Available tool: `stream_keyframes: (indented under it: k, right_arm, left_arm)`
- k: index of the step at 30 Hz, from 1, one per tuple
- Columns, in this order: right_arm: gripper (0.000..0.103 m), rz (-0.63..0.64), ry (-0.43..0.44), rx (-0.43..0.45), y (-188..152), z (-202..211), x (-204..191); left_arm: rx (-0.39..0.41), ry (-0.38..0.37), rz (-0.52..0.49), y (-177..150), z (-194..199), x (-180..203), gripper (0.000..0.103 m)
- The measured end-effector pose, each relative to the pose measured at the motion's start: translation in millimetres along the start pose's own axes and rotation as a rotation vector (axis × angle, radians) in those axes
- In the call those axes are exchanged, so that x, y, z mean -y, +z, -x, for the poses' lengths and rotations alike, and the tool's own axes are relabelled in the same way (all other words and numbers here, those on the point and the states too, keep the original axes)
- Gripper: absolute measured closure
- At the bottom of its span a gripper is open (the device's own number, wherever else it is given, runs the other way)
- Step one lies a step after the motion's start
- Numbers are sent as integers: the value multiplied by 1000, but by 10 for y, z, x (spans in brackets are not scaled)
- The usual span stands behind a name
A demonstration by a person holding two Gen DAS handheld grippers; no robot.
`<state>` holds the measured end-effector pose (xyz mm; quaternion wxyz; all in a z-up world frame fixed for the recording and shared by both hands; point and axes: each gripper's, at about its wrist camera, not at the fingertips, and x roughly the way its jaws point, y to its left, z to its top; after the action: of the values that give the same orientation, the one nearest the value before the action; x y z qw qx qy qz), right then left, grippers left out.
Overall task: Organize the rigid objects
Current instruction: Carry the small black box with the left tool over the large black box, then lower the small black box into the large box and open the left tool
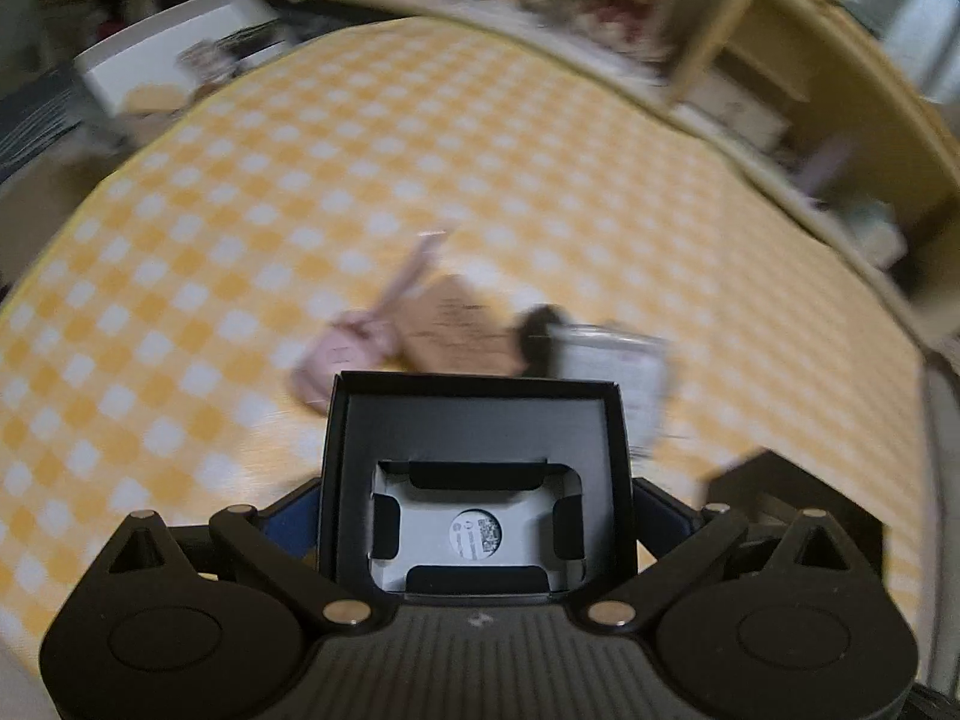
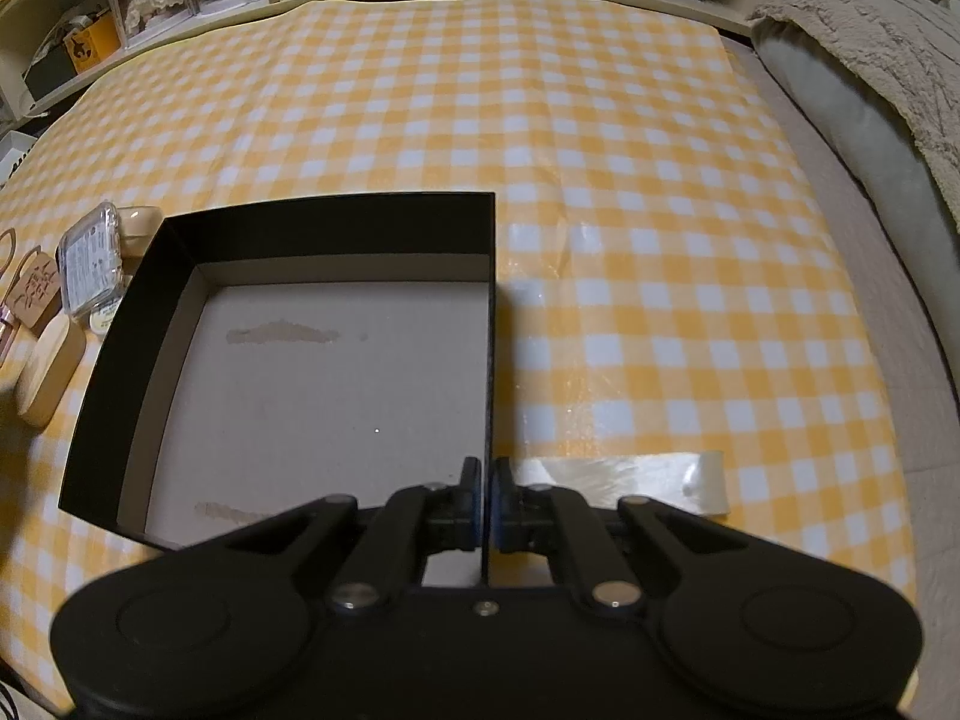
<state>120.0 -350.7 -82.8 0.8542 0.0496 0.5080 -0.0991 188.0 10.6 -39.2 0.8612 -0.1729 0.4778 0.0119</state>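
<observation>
The left claw (image 1: 477, 516) grips a small black box (image 1: 474, 432) between its fingers, one on each side wall. The box's open top faces the camera, showing a grey insert with a round sticker. It is held above the yellow-checked counter (image 1: 300, 180). Beyond the box, blurred, lie a pink item (image 1: 342, 348), a brown card (image 1: 456, 324) and a clear plastic case (image 1: 612, 360), close together on the cloth.

The right claw (image 2: 485, 510) is nearly closed, pinching the thin right wall of a large black tray (image 2: 336, 222) at its near end. The tray rests on the counter ahead and to the left of that claw, its pale cardboard floor bare apart from some stains. Left of the tray sit a clear case (image 2: 90, 258), a wooden oval piece (image 2: 48, 372) and a cut-out brown card (image 2: 36, 288). A strip of clear tape (image 2: 624, 474) lies on the cloth just right of the claw. A grey blanket (image 2: 870, 60) lies far right.
</observation>
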Motion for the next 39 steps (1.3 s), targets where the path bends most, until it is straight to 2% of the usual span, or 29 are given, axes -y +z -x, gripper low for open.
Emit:
stream_keyframes:
  k: [3, 7, 14, 17, 21, 25, 31, 39]
  right_arm:
    - [100, -5, 6, 2, 4, -2, 11]
    - [100, -6, 3, 6, -4, 7, 6]
    - [99, -13, 16, 16, -32, 11, 15]
    - [99, -15, 22, 18, -29, 8, 24]
    - [99, -20, 29, 23, -32, 3, 29]
    - [99, -23, 37, 30, -38, -3, 24]
    - [99, -29, 48, 34, -33, -15, 27]
    - [98, -40, 61, 37, -60, -27, 70]
  left_arm:
    - [14, -71, -97, -62, 84, 414, 2]
    - [-15, -187, -177, -141, 39, 983, 2]
    - [-96, -247, -231, -315, -317, 1851, 2]
    - [-122, -251, -265, -429, -519, 2099, 2]
    - [-160, -219, -246, -523, -824, 2276, 2]
    - [-194, -233, -181, -557, -1062, 2338, 2]
    - [-156, -216, -238, -650, -1208, 2517, 2]
    - [-172, -229, -198, -674, -1338, 2531, 0]
